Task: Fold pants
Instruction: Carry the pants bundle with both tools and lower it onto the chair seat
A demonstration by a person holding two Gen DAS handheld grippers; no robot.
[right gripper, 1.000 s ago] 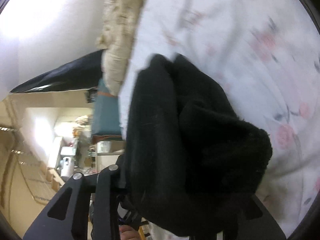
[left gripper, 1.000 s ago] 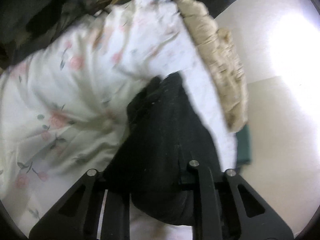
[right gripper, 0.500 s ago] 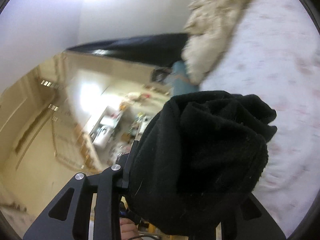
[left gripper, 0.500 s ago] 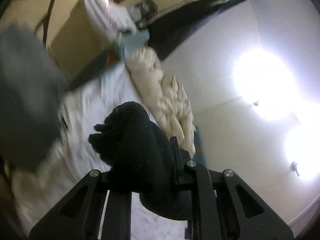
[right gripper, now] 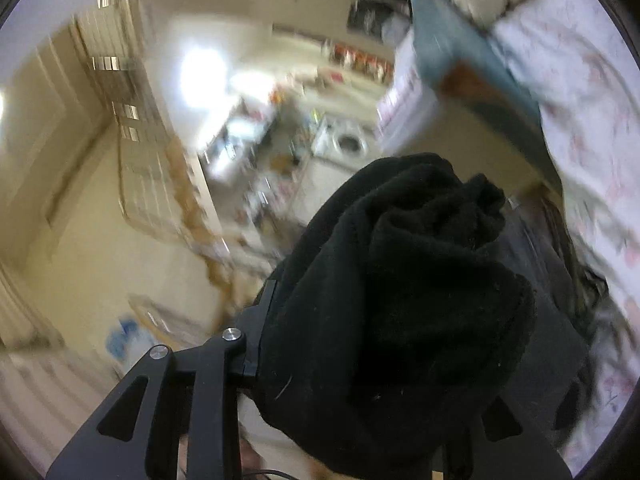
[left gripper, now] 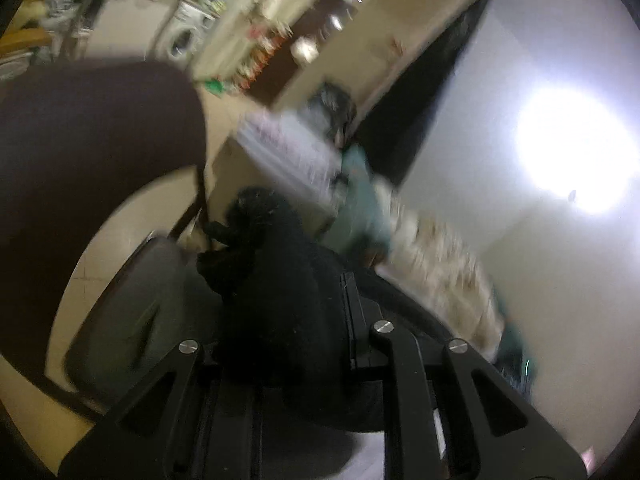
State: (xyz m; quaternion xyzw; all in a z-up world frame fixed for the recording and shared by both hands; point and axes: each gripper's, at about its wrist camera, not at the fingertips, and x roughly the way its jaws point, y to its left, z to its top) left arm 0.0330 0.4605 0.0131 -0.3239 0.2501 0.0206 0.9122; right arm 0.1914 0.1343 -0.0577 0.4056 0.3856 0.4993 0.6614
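- Left gripper (left gripper: 280,304) is clamped on bunched black pants (left gripper: 280,280).
- Right gripper (right gripper: 384,312) grips pants too, apparently; its far finger is hidden.
- Floral sheet (right gripper: 580,92) at right.

Both cameras have swung off the floral bed (right gripper: 576,92) toward the room: a second ago bedding filled each view, now the left view shows a dark chair (left gripper: 100,152) and a washing machine (left gripper: 182,38), the right view a kitchen area and washing machine (right gripper: 346,142). The black pants (left gripper: 280,300) (right gripper: 400,300), formerly against the sheet, are now lifted clear of it, bunched in each hand-held gripper. The bed is left at the right view's right edge.
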